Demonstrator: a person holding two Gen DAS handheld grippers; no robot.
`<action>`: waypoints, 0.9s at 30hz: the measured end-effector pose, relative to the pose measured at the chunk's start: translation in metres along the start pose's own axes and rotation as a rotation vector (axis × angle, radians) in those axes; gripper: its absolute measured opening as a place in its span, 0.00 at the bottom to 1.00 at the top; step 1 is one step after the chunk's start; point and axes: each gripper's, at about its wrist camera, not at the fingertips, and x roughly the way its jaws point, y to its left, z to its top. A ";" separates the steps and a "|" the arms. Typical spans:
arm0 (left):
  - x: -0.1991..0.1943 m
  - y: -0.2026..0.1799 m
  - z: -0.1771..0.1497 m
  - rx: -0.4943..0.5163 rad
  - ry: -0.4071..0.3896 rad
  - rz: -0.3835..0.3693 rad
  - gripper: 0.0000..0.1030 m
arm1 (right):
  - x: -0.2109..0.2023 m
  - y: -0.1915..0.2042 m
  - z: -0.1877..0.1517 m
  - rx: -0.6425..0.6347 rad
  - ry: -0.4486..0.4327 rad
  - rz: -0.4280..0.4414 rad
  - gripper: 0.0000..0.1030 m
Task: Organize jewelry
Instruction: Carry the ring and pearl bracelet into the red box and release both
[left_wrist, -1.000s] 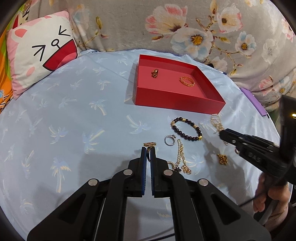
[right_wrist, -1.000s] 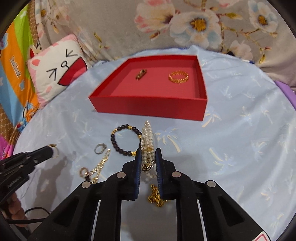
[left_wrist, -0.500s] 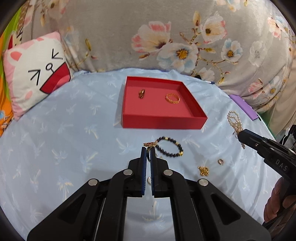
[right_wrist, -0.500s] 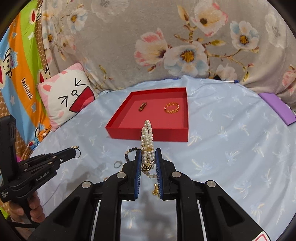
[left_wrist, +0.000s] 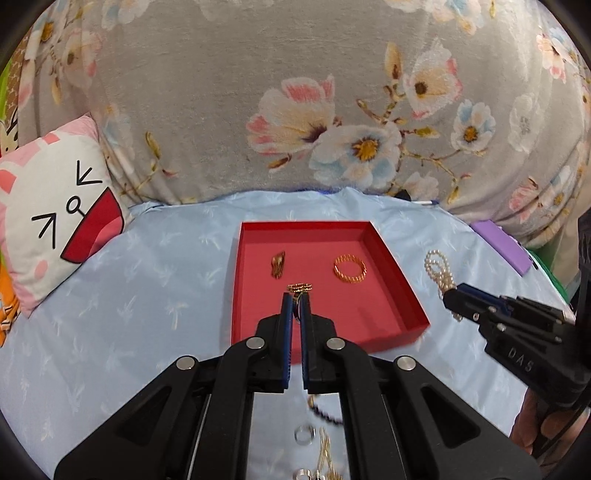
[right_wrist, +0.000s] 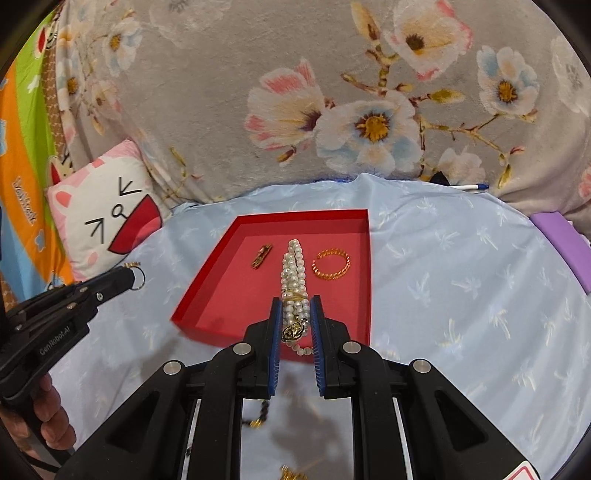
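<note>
the left gripper (left_wrist: 294, 300) is pinching a gold ring (left_wrist: 299, 287); the right gripper (right_wrist: 294, 306) is clamping a pearl bracelet (right_wrist: 292, 269), the red tray (right_wrist: 218, 258) lying at twelve o'clock.

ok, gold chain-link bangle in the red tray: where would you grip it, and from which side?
The gold chain-link bangle lies flat on the floor of the red tray, an open ring apart from the small dark-and-gold piece. I'd likely come straight down from above, one finger inside the ring and one outside, pinching its near arc. The tray walls make a side approach awkward.
</note>
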 end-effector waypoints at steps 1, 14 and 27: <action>0.010 0.001 0.005 -0.007 0.009 0.002 0.03 | 0.010 -0.003 0.005 0.005 0.006 -0.007 0.13; 0.128 0.020 0.013 -0.082 0.188 -0.016 0.03 | 0.113 -0.024 0.013 0.042 0.147 -0.026 0.13; 0.169 0.029 0.004 -0.115 0.248 0.000 0.03 | 0.152 -0.013 0.003 0.012 0.210 -0.025 0.13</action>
